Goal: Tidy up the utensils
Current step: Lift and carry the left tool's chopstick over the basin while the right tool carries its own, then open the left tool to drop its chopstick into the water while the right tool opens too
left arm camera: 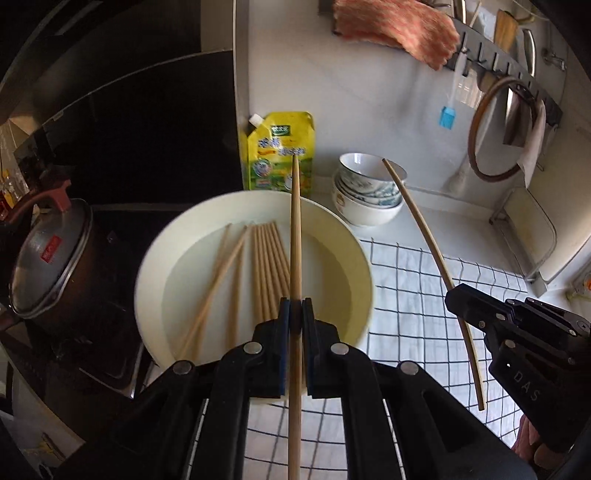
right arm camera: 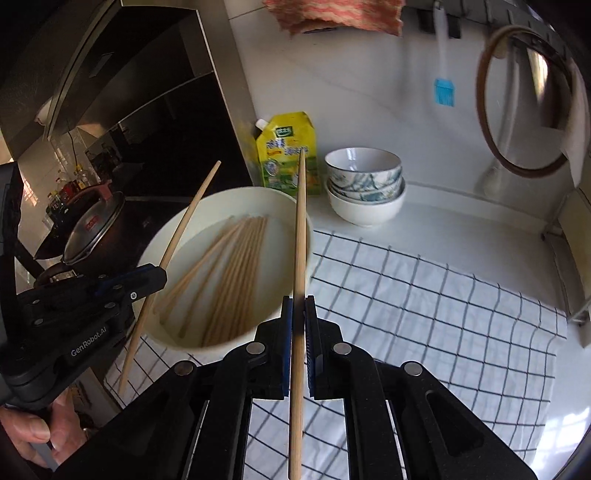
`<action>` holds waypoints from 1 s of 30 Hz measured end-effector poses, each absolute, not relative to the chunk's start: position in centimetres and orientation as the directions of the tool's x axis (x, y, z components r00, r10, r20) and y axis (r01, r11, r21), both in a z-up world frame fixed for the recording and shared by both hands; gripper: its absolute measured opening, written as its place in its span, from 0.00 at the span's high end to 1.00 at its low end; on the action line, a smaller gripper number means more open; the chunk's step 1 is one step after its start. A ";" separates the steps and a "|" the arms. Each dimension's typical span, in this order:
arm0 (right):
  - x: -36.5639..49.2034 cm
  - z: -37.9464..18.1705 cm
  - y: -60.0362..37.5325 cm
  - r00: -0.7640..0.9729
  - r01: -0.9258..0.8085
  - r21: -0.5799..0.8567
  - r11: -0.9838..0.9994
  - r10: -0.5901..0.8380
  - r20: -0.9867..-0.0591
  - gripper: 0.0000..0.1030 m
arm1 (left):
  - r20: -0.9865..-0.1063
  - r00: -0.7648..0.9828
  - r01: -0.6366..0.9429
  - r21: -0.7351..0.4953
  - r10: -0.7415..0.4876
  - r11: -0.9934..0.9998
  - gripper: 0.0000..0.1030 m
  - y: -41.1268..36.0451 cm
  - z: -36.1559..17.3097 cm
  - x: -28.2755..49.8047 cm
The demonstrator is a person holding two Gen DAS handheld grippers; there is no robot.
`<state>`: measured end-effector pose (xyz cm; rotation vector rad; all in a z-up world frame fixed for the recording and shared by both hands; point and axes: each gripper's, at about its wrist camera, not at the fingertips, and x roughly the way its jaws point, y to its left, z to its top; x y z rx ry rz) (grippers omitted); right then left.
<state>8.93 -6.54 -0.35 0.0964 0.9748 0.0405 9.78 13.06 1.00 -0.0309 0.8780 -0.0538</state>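
A pale round basin (left arm camera: 334,236) (right arm camera: 155,240) holds water and several wooden chopsticks (left arm camera: 267,266) (right arm camera: 236,269). My left gripper (left arm camera: 295,306) is shut on one chopstick (left arm camera: 295,229), held above the basin and pointing away. That gripper (right arm camera: 159,277) and its chopstick (right arm camera: 188,218) also appear at the left of the right wrist view. My right gripper (right arm camera: 298,304) is shut on a second chopstick (right arm camera: 301,221), lifted beside the basin's right rim. In the left wrist view the right gripper (left arm camera: 452,297) and its chopstick (left arm camera: 417,218) hang over the checked cloth (left arm camera: 413,295) (right arm camera: 424,302).
Stacked bowls (left arm camera: 365,192) (right arm camera: 364,184) and a yellow pouch (left arm camera: 280,151) (right arm camera: 288,151) stand behind the basin by the wall. A lidded pot (left arm camera: 51,266) (right arm camera: 92,229) sits on the dark stove at left. A wall rail carries a pink towel (left arm camera: 395,26), a blue brush (left arm camera: 447,116) and a round hoop (left arm camera: 495,129).
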 end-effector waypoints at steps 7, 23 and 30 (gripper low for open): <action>15.9 -4.2 -3.2 0.511 0.001 0.123 0.992 0.105 -0.853 0.94 | -0.787 0.616 0.015 -0.045 -0.045 0.999 0.93 16.9 -0.8 14.6; 20.1 -11.0 -1.4 0.387 0.045 0.133 0.990 0.105 -0.916 0.93 | -0.866 0.495 0.020 -0.060 -0.062 0.998 0.92 18.7 -6.8 19.4; 19.4 -10.1 -1.3 0.422 0.048 0.099 0.994 0.069 -0.904 0.83 | -0.867 0.495 -0.014 -0.063 -0.048 0.998 0.67 19.4 -6.5 18.5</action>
